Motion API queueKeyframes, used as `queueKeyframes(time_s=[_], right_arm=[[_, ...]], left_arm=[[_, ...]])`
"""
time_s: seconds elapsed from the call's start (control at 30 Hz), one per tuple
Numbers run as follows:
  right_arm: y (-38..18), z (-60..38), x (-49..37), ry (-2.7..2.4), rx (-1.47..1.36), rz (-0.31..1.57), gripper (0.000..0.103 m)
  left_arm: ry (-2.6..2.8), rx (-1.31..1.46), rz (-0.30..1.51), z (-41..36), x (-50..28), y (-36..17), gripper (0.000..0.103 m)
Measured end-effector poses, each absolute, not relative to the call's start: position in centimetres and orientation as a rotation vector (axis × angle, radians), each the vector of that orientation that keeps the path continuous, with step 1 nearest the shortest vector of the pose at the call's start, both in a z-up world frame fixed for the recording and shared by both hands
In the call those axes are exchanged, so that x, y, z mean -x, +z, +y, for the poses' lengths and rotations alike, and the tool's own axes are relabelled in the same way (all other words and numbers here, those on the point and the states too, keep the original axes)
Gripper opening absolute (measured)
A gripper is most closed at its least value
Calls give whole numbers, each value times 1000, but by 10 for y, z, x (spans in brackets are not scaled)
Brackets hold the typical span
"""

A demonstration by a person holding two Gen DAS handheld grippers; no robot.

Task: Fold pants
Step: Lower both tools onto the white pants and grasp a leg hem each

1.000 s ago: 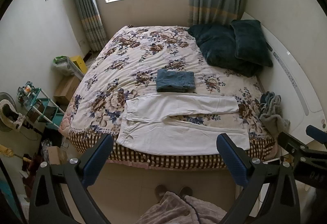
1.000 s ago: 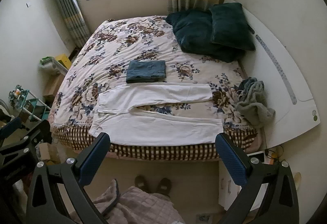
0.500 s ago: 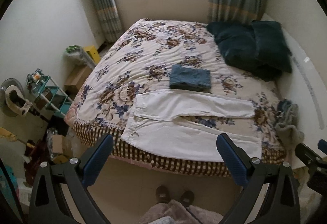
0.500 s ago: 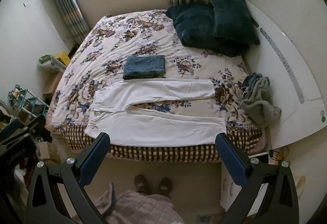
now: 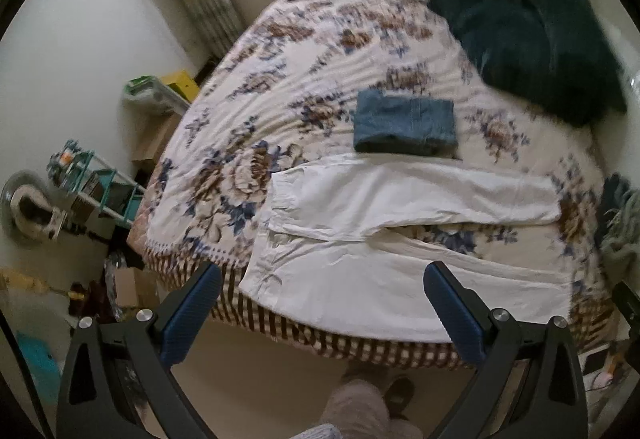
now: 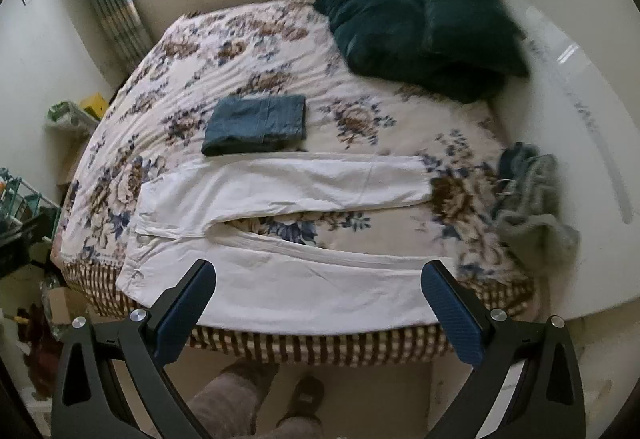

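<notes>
Pants point(image 5: 400, 235) lie flat across the bed's point(image 5: 320, 51) near edge, legs parted — spread ready for folding; left gripper point(image 5: 320, 303) and right gripper point(image 6: 318, 299) hover above, jaws wide, empty.

The pants point(image 6: 276, 235) lie spread along the bed's point(image 6: 248, 39) near edge. Just behind them sits a folded garment point(image 6: 256, 125); pillows point(image 6: 424, 31) lie far behind-right, crumpled clothes point(image 6: 532, 199) to their right.
</notes>
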State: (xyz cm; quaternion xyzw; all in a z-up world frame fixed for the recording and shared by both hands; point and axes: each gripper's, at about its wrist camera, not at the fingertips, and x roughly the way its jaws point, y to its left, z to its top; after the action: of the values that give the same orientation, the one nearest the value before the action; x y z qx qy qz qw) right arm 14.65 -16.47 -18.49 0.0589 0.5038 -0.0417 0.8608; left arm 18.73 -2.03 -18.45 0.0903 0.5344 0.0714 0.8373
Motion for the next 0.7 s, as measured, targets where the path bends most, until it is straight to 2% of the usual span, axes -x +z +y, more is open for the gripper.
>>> queueKeyframes(time_s=[0.33,0.5,0.7], right_arm=[[-319,-184,-322,-153,-85,1203,103],[-392,-178,-397,-139,8,1249,103],[-495,-175,-480,-101,136,1356,103]], left_arm=[[5,-452,1186,-39,-347,-313,103],[-48,-690,1146,-54,-407,-389,103],[-67,-806,1215,-50,-467,-483,103]])
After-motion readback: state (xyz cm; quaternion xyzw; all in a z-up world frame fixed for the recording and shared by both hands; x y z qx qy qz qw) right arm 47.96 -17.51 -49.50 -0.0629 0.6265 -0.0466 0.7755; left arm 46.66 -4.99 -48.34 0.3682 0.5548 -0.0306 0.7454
